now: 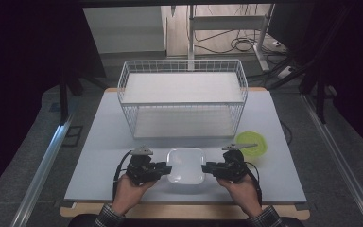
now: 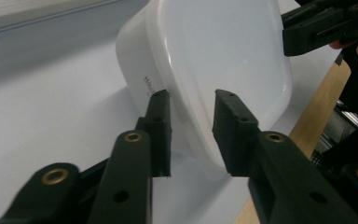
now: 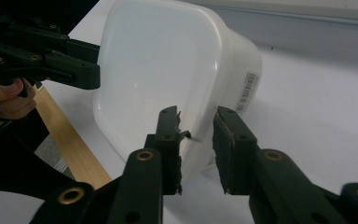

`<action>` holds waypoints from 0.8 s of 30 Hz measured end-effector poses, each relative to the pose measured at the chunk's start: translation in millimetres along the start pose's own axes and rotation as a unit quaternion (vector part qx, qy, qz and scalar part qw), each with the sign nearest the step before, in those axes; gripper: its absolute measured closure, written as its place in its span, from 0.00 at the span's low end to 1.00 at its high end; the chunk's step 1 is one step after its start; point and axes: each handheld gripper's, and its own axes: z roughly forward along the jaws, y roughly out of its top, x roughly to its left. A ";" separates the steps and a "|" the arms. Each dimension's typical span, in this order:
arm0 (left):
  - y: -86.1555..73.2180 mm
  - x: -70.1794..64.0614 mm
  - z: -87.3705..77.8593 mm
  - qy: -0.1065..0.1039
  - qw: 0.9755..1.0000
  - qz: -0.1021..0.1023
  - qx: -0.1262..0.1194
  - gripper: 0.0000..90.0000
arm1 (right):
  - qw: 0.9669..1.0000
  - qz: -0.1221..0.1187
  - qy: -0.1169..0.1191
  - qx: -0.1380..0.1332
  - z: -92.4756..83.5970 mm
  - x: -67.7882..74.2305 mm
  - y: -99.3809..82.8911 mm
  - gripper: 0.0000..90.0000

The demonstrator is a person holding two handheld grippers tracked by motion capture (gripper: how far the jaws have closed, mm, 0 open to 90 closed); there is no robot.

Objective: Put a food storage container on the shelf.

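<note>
At the near edge of the pale grey bench [image 1: 99,142], the white, square, rounded-corner plastic tub [image 1: 185,165] rests between the two grippers; it is not visibly lifted, so carrying and placing remain, perhaps into the white wire basket [image 1: 183,97] behind; the left gripper [image 2: 191,116] has its fingers narrowed over the tub's left rim, wall between them; the right gripper [image 3: 196,130] likewise straddles the right rim; whether the pads truly press cannot be told; a lime green plastic bowl [image 1: 252,143] sits just right.
</note>
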 end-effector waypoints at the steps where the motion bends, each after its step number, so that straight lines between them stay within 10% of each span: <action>1: -0.3 0.0 -0.9 0.002 1.000 -0.003 -0.005 0.81 | 1.000 -0.001 -0.001 -0.005 -1.0 -0.3 -0.5 0.85; 24: 7.6 -7.7 0.1 0.014 1.000 0.015 -0.013 0.87 | 0.995 -0.058 -0.037 -0.065 -13.1 5.3 5.3 0.87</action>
